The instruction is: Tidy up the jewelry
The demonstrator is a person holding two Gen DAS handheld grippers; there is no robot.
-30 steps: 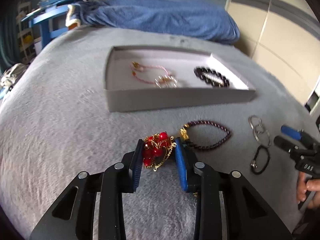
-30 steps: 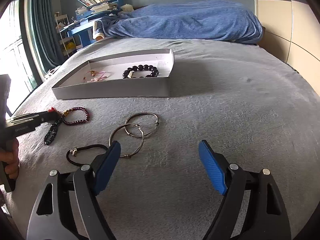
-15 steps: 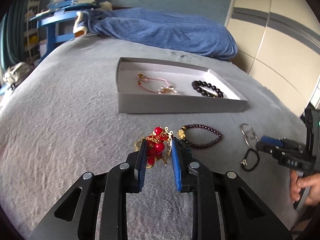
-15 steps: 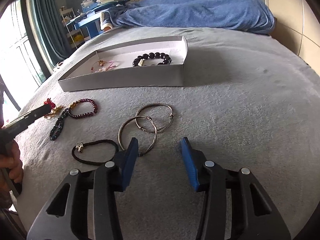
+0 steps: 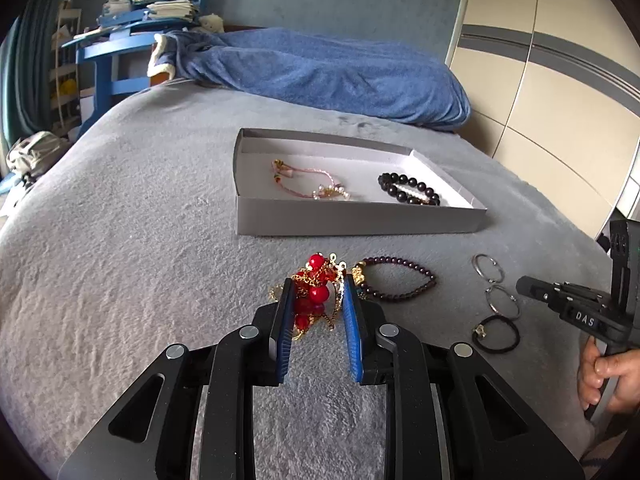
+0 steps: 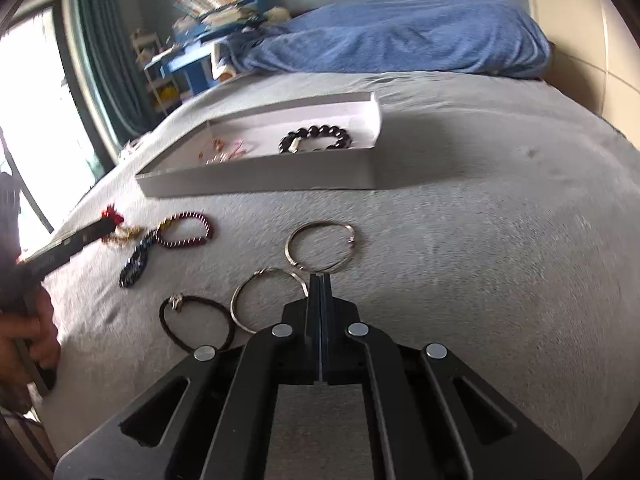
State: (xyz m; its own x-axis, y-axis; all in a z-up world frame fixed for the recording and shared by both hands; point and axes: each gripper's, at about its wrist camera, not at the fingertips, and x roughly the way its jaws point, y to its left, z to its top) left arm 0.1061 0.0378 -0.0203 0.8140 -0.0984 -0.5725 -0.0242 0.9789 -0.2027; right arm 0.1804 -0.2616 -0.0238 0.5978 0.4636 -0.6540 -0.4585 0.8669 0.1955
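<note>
My left gripper [image 5: 316,292] is shut on a red-bead and gold-chain bracelet [image 5: 316,294] and holds it just above the grey blanket. A white tray [image 5: 360,220] lies beyond it with a pink cord bracelet [image 5: 308,184] and a black bead bracelet [image 5: 408,188] inside. A dark red bead bracelet [image 5: 400,280] lies right of the left gripper. My right gripper [image 6: 320,280] is fully shut and empty, its tips at two metal rings [image 6: 320,246], with a black hair tie [image 6: 196,320] to its left.
A blue blanket [image 5: 320,72] is heaped at the far end of the bed. A dark blue bead piece [image 6: 136,264] lies by the dark red bracelet [image 6: 184,230]. A blue desk with books [image 5: 132,40] stands at the back left. A wall [image 5: 560,80] runs along the right.
My left gripper closed on the red bracelet and lifted it slightly. My right gripper went from wide open to fully shut and moved forward to the metal rings.
</note>
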